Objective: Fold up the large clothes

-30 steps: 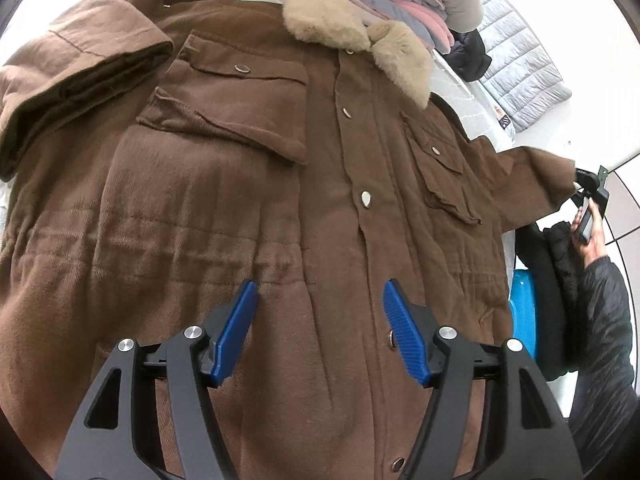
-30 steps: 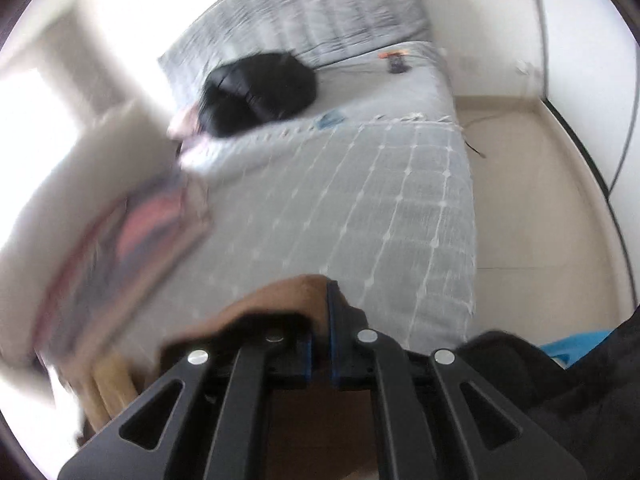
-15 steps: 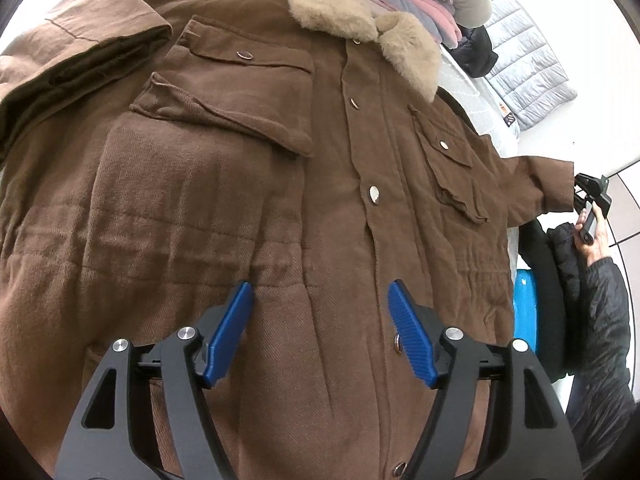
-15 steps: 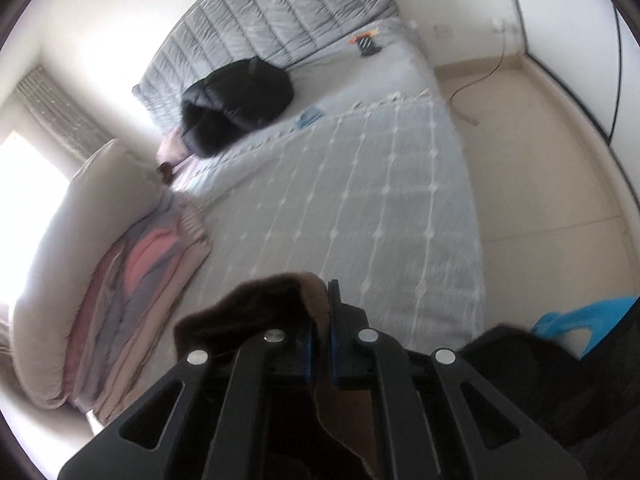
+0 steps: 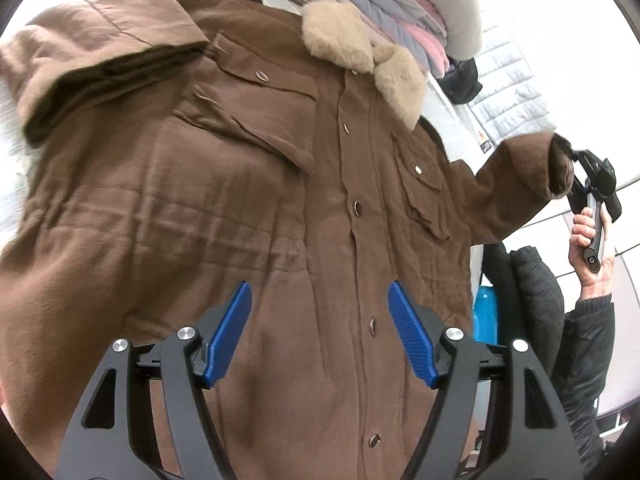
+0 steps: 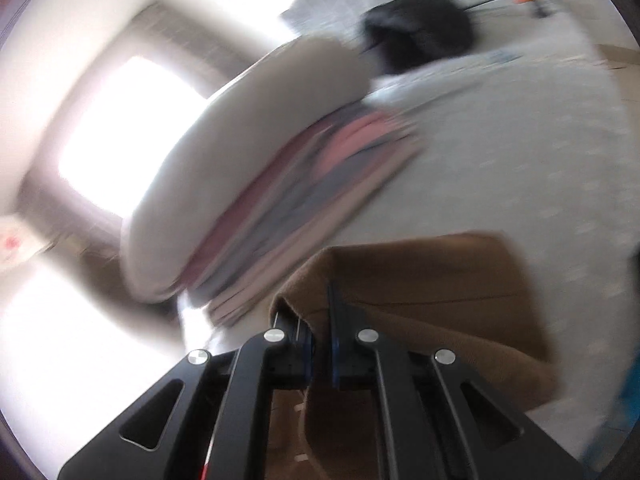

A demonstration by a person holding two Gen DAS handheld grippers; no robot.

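over the brown coat [image 5: 248, 184] spread on the bed [image 6: 520, 140], your left tongs [image 5: 318, 334] hang released, gripping nothing. your right tongs [image 6: 320, 344] are clenched on the coat's sleeve cuff [image 5: 556, 168], lifted off the bed.

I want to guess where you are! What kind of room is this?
Most likely a bedroom. A brown coat is spread on a bed with a pale quilted cover, next to a stack of folded clothes, and a bright window is behind.

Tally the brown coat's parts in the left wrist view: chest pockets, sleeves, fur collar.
Chest pockets: 2
Sleeves: 2
Fur collar: 1
Total: 5
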